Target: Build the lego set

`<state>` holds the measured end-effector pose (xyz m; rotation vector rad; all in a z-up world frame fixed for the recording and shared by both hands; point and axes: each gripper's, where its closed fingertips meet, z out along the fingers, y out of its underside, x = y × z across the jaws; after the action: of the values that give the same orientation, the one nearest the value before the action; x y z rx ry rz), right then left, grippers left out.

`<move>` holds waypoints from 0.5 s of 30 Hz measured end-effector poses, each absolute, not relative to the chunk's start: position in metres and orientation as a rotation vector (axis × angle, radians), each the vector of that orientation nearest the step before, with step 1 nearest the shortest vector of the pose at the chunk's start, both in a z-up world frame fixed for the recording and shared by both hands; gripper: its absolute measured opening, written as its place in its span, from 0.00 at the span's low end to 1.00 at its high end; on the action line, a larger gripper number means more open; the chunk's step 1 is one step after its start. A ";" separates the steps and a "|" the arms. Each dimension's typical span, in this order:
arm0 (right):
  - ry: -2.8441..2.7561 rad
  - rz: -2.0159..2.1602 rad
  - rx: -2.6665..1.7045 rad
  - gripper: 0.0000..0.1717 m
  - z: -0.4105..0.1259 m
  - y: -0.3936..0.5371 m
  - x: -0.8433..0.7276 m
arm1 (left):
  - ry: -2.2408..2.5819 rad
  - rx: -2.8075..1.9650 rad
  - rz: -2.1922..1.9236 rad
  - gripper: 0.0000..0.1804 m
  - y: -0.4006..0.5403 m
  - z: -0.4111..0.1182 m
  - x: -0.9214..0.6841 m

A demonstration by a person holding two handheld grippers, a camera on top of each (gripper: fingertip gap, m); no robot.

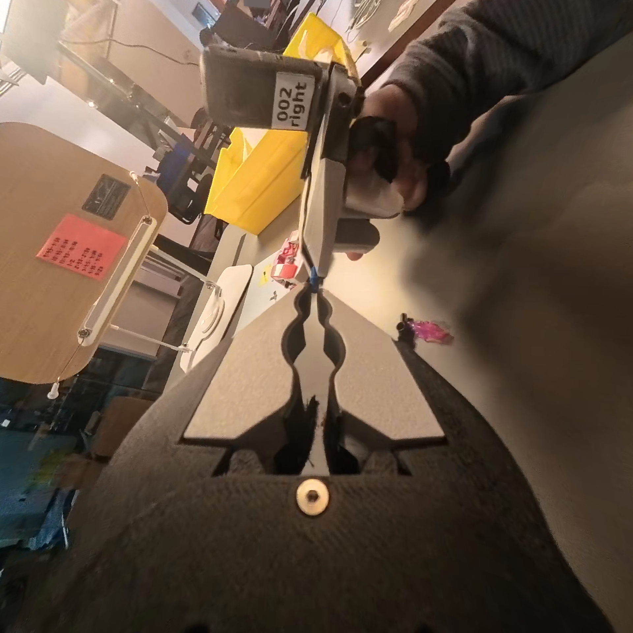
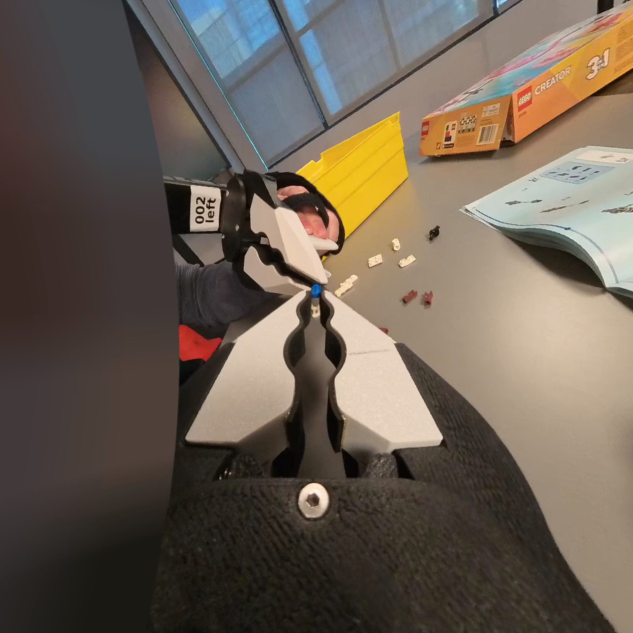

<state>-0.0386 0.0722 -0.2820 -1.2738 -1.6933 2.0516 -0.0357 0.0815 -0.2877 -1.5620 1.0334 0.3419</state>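
The small blue peg [image 2: 315, 290] sits mid-frame, pinched by both the left claw [image 1: 313, 292] and the right claw [image 2: 315, 295], tip to tip over the grey worktop [image 2: 479, 359].

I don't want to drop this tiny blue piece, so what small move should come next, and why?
Probably ease just one gripper open while the other keeps its grip. The left gripper and right gripper appear to meet tip to tip, both closed on the same small blue piece. Opening both together would likely drop it.
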 end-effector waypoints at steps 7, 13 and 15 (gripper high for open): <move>-1.646 2.087 -1.267 0.02 -0.277 0.074 -0.040 | 0.992 -1.563 0.319 0.01 0.083 -0.284 -0.036; -1.687 2.010 -1.212 0.01 -0.277 0.073 -0.038 | 0.980 -1.575 0.256 0.02 0.081 -0.285 -0.033; -1.767 1.896 -1.197 0.01 -0.285 0.072 -0.036 | 0.973 -1.660 0.083 0.02 0.077 -0.294 -0.031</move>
<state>-0.0360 0.0717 -0.2848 -1.1975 -1.7666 1.8956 -0.0306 0.0772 -0.2941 -1.6598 0.9729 0.0827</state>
